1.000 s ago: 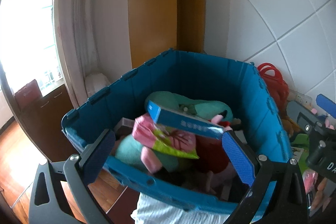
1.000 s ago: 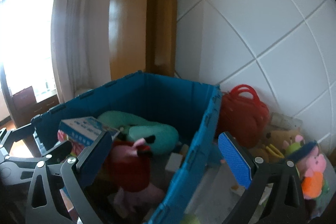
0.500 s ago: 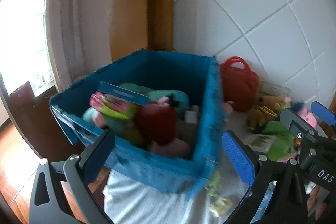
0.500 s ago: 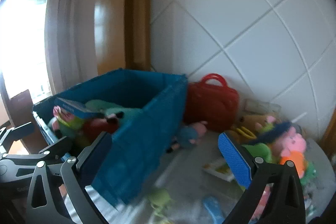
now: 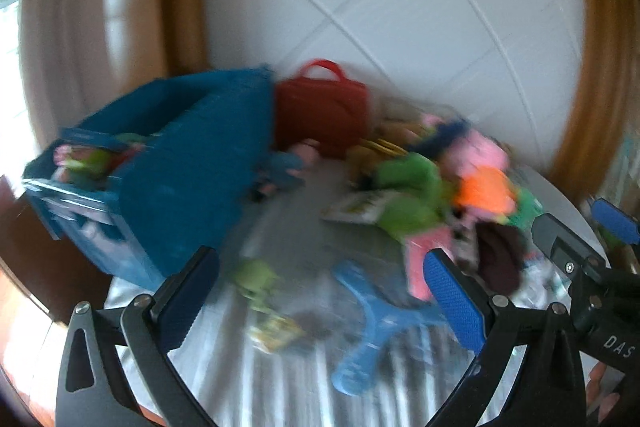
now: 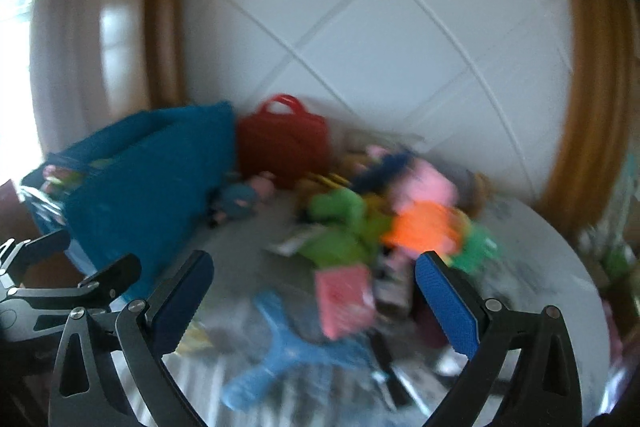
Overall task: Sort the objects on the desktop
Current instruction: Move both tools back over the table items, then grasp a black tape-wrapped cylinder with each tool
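Both views are blurred by motion. A blue bin (image 5: 188, 179) (image 6: 152, 179) full of toys stands at the left of the table. A heap of plush toys (image 5: 448, 183) (image 6: 400, 211) lies at the right, with a pink box (image 6: 346, 299) and a blue three-armed toy (image 5: 372, 323) (image 6: 288, 347) in front. My left gripper (image 5: 320, 299) is open and empty above the striped cloth. My right gripper (image 6: 316, 299) is open and empty over the pink box and blue toy.
A red handbag (image 5: 324, 115) (image 6: 286, 143) stands against the tiled wall behind the bin. A small green toy (image 5: 256, 279) lies on the cloth (image 5: 280, 387) near the bin. The round table edge (image 6: 576, 267) curves at the right.
Both grippers have swung to the right, away from the blue bin and towards the toy heap. Both stay open and empty.
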A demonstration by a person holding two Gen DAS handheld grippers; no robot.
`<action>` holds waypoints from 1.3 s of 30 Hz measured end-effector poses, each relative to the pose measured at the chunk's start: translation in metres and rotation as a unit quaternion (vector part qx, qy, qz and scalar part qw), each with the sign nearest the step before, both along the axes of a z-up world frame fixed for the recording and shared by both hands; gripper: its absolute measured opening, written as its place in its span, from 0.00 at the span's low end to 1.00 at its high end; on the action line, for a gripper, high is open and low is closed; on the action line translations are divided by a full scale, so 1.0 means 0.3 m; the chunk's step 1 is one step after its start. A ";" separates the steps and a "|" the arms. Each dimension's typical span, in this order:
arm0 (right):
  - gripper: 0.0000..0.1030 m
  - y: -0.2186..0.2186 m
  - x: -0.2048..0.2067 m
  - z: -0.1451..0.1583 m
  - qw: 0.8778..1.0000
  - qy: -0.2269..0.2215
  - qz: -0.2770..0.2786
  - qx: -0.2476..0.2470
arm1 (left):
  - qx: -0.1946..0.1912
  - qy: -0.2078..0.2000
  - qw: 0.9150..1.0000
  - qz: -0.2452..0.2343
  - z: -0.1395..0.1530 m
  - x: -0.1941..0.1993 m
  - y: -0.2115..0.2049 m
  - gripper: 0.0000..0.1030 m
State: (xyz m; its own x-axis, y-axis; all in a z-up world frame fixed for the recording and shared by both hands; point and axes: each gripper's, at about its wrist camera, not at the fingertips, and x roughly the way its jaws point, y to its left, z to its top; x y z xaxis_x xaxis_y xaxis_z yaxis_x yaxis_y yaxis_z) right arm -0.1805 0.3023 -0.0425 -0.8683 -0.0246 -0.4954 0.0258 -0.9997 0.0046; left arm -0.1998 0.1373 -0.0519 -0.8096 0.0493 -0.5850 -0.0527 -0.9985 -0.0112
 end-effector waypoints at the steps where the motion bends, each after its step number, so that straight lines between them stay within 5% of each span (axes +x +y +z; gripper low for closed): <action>1: 1.00 0.060 0.021 -0.020 1.000 -0.009 -0.015 -0.001 | -0.001 -0.006 1.000 -0.015 -0.018 0.002 0.063 1.00; 11: 1.00 0.475 0.108 -0.228 0.986 -0.081 -0.146 -0.026 | -0.028 -0.077 0.987 -0.140 -0.237 -0.066 0.504 1.00; 18: 1.00 0.646 0.050 -0.426 0.969 -0.144 -0.197 -0.034 | -0.047 -0.139 0.974 -0.172 -0.465 -0.186 0.644 1.00; 22: 0.96 0.697 0.024 -0.558 0.964 -0.173 -0.193 -0.051 | -0.058 -0.169 0.971 -0.161 -0.576 -0.225 0.669 1.00; 26: 0.65 0.750 0.003 -0.650 0.961 -0.202 -0.178 -0.060 | -0.063 -0.188 0.970 -0.140 -0.650 -0.229 0.706 1.00; 39: 0.59 0.956 0.008 -0.821 0.969 -0.243 -0.038 -0.034 | -0.033 -0.231 0.972 0.015 -0.821 -0.058 0.824 0.97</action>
